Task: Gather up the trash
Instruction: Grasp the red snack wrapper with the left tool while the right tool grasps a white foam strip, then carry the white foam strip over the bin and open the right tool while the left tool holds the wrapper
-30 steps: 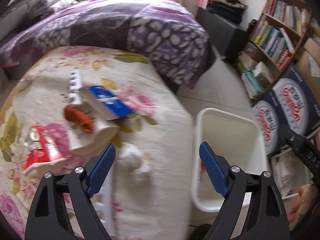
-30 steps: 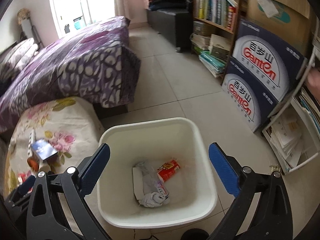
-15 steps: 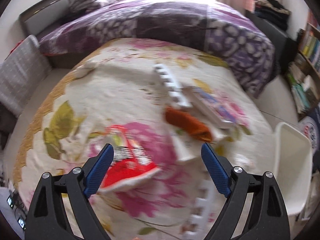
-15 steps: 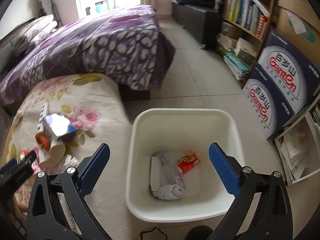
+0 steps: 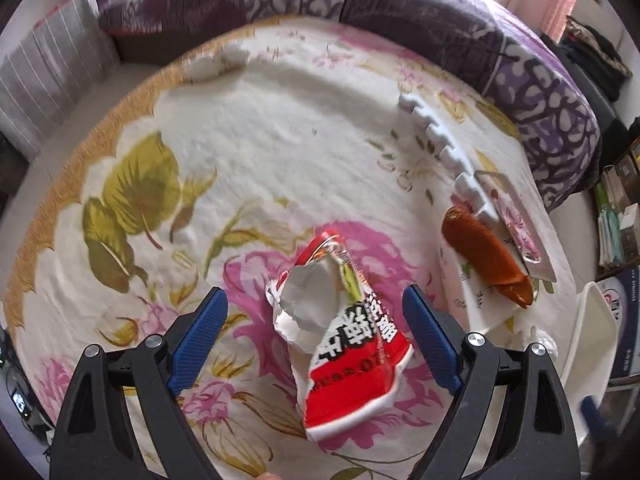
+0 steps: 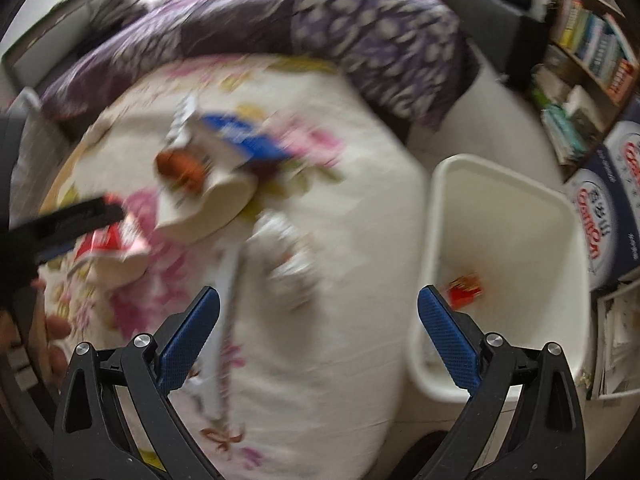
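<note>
A torn red snack wrapper lies on the floral bedsheet, right between the spread blue pads of my left gripper, which is open and not touching it. An orange-brown wrapper and a white toothed plastic strip lie further right. In the blurred right wrist view, my right gripper is open over the bed's edge, above a crumpled white wad and a white strip. The white bin stands on the floor to the right, with red trash inside. The left gripper's arm shows at the left.
A purple patterned duvet lies across the far side of the bed. A blue-topped box rests on a cream sheet of packaging. Bookshelves and blue-white cartons line the right wall. A person's fingers appear at the left edge.
My left gripper swung left from the bin's side across the bed and now straddles the red wrapper. My right gripper moved left from over the bin to the bed's edge.
</note>
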### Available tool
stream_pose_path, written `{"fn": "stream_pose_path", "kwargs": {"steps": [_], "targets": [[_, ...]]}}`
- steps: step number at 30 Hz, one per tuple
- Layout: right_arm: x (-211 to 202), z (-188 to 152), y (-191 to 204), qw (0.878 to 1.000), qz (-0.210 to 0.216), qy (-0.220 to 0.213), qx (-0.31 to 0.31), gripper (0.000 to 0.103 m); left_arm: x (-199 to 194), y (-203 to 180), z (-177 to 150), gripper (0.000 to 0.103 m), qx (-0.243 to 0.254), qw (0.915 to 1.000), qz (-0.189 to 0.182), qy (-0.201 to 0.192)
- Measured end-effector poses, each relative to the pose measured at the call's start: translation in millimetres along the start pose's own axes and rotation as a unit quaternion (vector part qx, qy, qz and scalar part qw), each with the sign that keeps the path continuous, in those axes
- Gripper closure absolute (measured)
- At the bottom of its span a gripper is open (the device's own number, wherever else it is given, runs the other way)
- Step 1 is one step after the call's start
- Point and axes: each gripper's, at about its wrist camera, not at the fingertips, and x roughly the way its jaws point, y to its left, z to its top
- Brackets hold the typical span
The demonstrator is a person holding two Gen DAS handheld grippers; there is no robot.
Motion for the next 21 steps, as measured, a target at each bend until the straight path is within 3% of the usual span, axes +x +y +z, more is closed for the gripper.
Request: {"fn": "stream_pose_path", "kwargs": {"steps": [5, 7, 11, 13, 15, 17, 21], "targets": [[18, -15, 35, 0.999, 0.005, 0.031, -0.041, 0.008, 11, 6, 0, 0.018, -0.010, 0.9993, -0.022, 0.029], [25, -19, 47, 0.998, 0.005, 0.040, -0.056, 0.010, 16, 9, 1, 0.023, -0.014, 0.9985, -0.032, 0.042], [39, -24, 59, 0.995, 0.011, 0.061, -0.072, 0.026, 23, 16, 1, 0.034, -0.021, 0.9959, -0.059, 0.064], [38, -25, 64, 0.995, 0.008, 0.045, -0.086, 0.034, 23, 19, 1, 0.038, -0.023, 0.9954, -0.067, 0.065], [35, -23, 67, 0.995, 0.012, 0.036, -0.089, 0.052, 21, 22, 3, 0.045, -0.025, 0.9953, -0.072, 0.060], [32, -22, 70, 0.995, 0.030, 0.035, -0.091, 0.078, 19, 26, 4, 0.049, -0.029, 0.9950, -0.078, 0.056], [30, -22, 72, 0.994, 0.050, 0.038, -0.086, 0.079, 14, 32, 4, 0.053, -0.036, 0.9954, -0.076, 0.046]]}}
